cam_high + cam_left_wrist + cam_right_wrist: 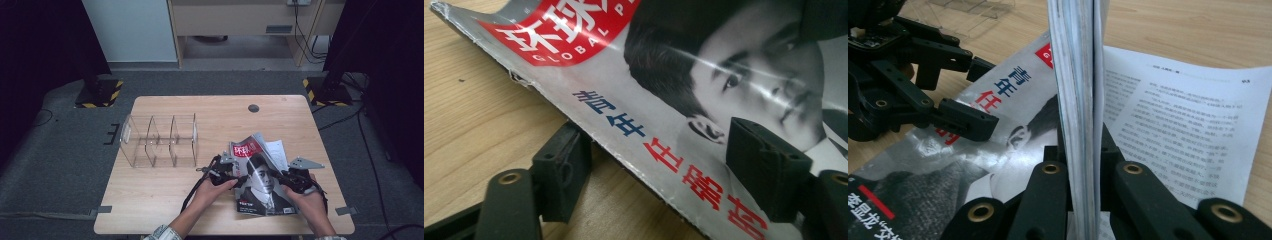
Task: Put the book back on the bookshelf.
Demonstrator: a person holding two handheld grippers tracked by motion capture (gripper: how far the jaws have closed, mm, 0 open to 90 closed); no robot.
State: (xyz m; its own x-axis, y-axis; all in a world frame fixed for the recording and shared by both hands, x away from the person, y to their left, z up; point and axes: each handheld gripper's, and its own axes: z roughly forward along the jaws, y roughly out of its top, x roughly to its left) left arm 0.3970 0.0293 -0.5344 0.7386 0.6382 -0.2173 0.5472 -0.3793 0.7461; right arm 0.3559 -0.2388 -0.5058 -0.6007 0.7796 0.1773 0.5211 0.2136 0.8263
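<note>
A magazine (pixel 261 172) with a portrait cover and a red title block lies on the wooden table (pixel 160 195), front right. My left gripper (pixel 234 176) is at its left edge. Its jaws straddle the cover's edge (pixel 639 160), one pad (pixel 561 170) on the table side and the other pad (pixel 766 167) over the cover, with a gap showing. My right gripper (pixel 291 179) is shut on a bunch of pages (pixel 1078 100) that it holds up on edge. A printed text page (pixel 1173 120) lies flat beside them. Across the cover, the left gripper (pixel 975 95) faces the right one.
A clear acrylic organizer (pixel 159 140) with several compartments stands on the table's left half. A dark round grommet (pixel 253 108) sits near the far edge. Grey tape pieces (pixel 104 209) mark the front corners. Black stands and cables surround the table on the grey floor.
</note>
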